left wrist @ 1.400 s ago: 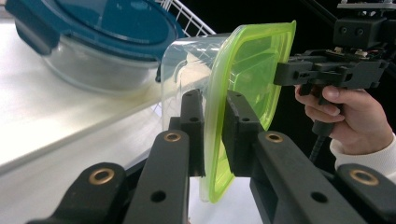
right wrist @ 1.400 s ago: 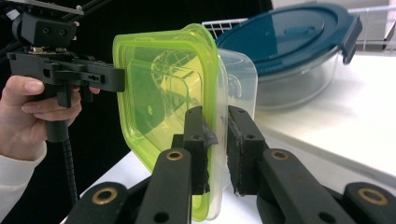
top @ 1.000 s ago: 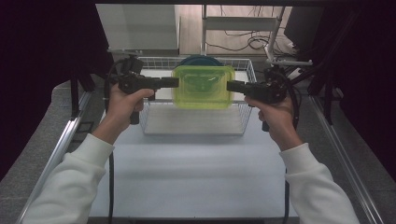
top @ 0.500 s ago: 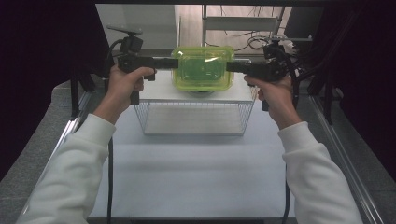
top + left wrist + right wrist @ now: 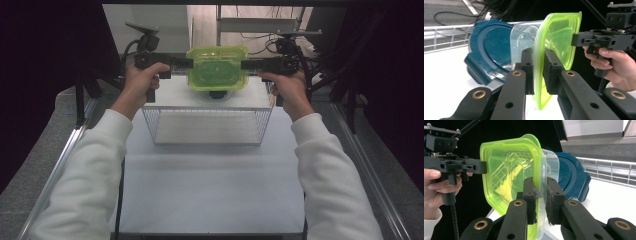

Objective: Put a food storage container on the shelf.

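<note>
A person holds a box with a bright green lid (image 5: 217, 68) between two grippers. The left gripper (image 5: 186, 62) pinches the lid's left rim. The right gripper (image 5: 246, 64) pinches the lid's right rim. Both sets of jaws are closed tight on that thin green edge, and you can see this up close in each gripper view. In the left gripper view the green rim (image 5: 541, 75) sits between the two black pads. In the right gripper view the rim (image 5: 539, 195) sits squeezed the same way, with the other hand (image 5: 439, 187) far off past the box.

The box hangs in the air right between the two gripper tips. Its long side runs straight from one gripper to the other, left to right. The green lid faces up in the high view. The clear tub (image 5: 522, 40) hangs under the lid.

A wire basket (image 5: 207, 142) stands on the white table (image 5: 210, 195), closer to the person than the grippers. A dark blue lid (image 5: 487, 50) lies on the table, just under and behind the box.
</note>
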Motion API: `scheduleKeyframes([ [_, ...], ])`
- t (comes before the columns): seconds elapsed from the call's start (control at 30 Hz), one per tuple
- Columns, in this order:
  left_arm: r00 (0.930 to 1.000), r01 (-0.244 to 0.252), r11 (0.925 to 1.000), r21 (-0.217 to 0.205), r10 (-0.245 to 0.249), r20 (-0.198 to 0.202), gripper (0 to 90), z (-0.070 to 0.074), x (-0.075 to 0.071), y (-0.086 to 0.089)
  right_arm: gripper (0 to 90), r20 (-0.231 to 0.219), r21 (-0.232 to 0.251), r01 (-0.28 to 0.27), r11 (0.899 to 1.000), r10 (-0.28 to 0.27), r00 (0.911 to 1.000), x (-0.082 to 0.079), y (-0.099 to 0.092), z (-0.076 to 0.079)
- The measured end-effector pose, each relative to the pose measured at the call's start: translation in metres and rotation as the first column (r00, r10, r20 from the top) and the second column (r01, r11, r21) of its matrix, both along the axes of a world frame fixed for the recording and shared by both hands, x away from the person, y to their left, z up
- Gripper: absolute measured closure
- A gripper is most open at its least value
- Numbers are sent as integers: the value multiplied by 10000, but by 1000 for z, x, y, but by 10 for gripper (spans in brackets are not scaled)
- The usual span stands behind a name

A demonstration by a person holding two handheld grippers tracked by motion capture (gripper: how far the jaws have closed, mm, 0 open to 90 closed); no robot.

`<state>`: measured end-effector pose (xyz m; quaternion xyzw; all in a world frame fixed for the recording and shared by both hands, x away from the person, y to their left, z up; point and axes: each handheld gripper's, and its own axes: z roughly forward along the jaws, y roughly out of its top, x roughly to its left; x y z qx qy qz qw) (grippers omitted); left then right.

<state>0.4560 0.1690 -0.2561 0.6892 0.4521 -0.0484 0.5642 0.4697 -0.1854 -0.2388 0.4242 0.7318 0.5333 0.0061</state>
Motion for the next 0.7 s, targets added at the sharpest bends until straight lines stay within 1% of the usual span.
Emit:
scheduleKeyframes([
  [0.03, 9999, -77, 9998, -165, 75, -67, 804, -1, 4, 1, 788, -109, 124, 62, 9999, -60, 9999, 4, 1, -2],
  [0.1, 9999, -41, 9998, -173, 39, -98, 804, -2, 6, 2, 788, -153, 157, 65, 9999, -63, 9999, 6, 1, -3],
  [0.13, 9998, -85, 9997, -218, 81, -179, 803, -2, 8, 2, 787, -204, 183, 79, 9998, -76, 9998, 8, 1, -4],
  [0.17, 9993, -145, 9995, -292, 134, -350, 803, -3, 12, 3, 785, -496, 390, 123, 9992, -103, 9987, 13, 0, -5],
  [0.2, 9993, -145, 9995, -292, 134, -350, 803, -3, 12, 3, 785, -496, 390, 123, 9992, -103, 9987, 13, 0, -5],
  [0.23, 9986, -233, 9991, -361, 216, -474, 802, -3, 14, 3, 779, -713, 580, 178, 9982, -136, 9974, 19, -1, -6],
  [0.27, 9980, -283, 9987, -417, 259, -577, 802, -3, 17, 3, 779, -713, 580, 178, 9982, -136, 9974, 19, -1, -6],
  [0.3, 9966, -387, 9981, -485, 350, -748, 794, -5, 23, 3, 772, -900, 705, 331, 9970, -267, 9956, 25, 0, -8],
  [0.33, 9966, -387, 9981, -485, 350, -748, 789, -5, 23, 3, 772, -900, 705, 331, 9970, -267, 9956, 25, 0, -8],
  [0.37, 9957, -447, 9976, -528, 402, -837, 789, -6, 26, 3, 767, -953, 706, 405, 9967, -337, 9949, 28, 1, -9],
  [0.43, 9935, -564, 9961, -673, 493, -1026, 772, -11, 35, 3, 745, -1130, 715, 582, 9957, -499, 9923, 35, 3, -12],
  [0.5, 9918, -635, 9953, -733, 547, -1159, 761, -14, 40, 3, 734, -1325, 843, 740, 9937, -624, 9892, 39, 3, -15],
  [0.53, 9911, -661, 9950, -751, 568, -1201, 756, -15, 43, 3, 730, -1389, 989, 811, 9918, -669, 9880, 41, 3, -17],
  [0.57, 9911, -661, 9950, -751, 568, -1201, 753, -15, 43, 3, 730, -1389, 989, 811, 9918, -669, 9880, 41, 3, -17],
  [0.63, 9892, -861, 9927, -842, 751, -1263, 751, -17, 47, 3, 729, -1529, 1300, 1054, 9859, -851, 9846, 47, 4, -22],
  [0.7, 9886, -876, 9924, -863, 760, -1304, 749, -18, 50, 4, 725, -1540, 1397, 1135, 9837, -916, 9838, 49, 5, -23],
])
